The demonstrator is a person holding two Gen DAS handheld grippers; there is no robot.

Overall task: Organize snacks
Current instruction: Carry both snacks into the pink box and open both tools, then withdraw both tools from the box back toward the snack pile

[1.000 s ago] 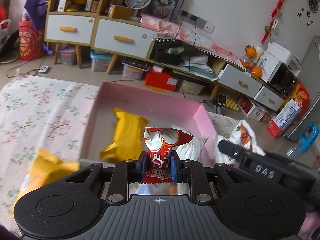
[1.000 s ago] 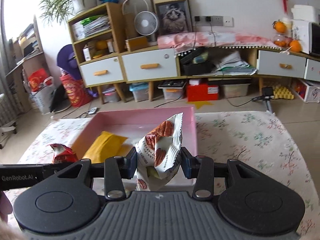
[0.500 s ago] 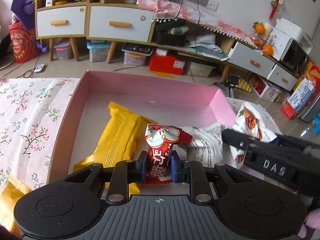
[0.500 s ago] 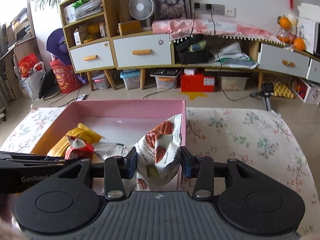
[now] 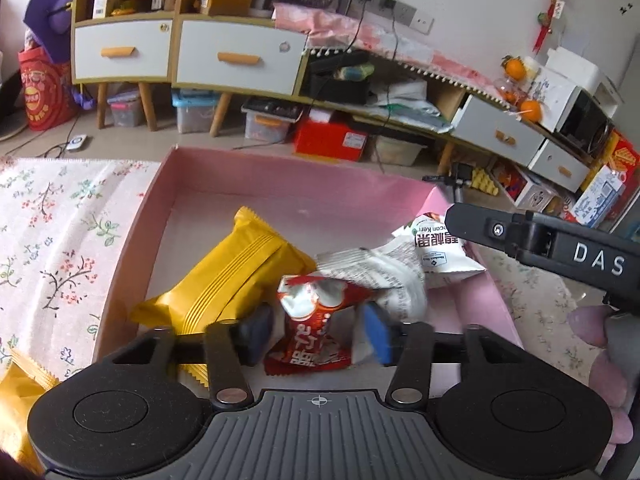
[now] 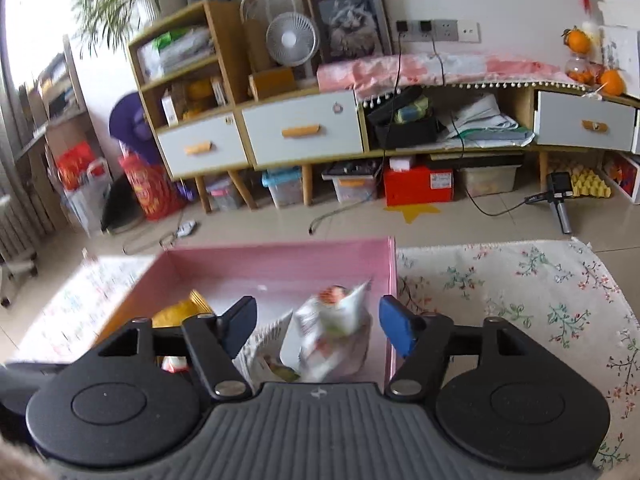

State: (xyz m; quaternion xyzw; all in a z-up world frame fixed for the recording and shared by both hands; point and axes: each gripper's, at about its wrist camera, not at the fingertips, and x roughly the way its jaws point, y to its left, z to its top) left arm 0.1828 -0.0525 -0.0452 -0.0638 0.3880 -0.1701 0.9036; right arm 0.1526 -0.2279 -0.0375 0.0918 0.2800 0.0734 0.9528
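Release over the open pink cardboard box (image 5: 152,200): left hand-held gripper (image 5: 316,334) jaws opening around the red foil snack packet (image 5: 312,328), right hand-held gripper (image 6: 316,326) jaws opening around the white crinkled nut packet (image 6: 332,330). Risk: the white packet, near the right wall, may tip over the rim onto the floral-cloth table (image 6: 520,292).

Floral cloth (image 5: 52,240) carries pink box (image 5: 280,184) — yellow packet (image 5: 16,400) beside it.

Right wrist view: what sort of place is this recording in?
Most likely a lived-in home living room: a long cabinet with drawers, a desk fan, a framed picture and a floral cloth.
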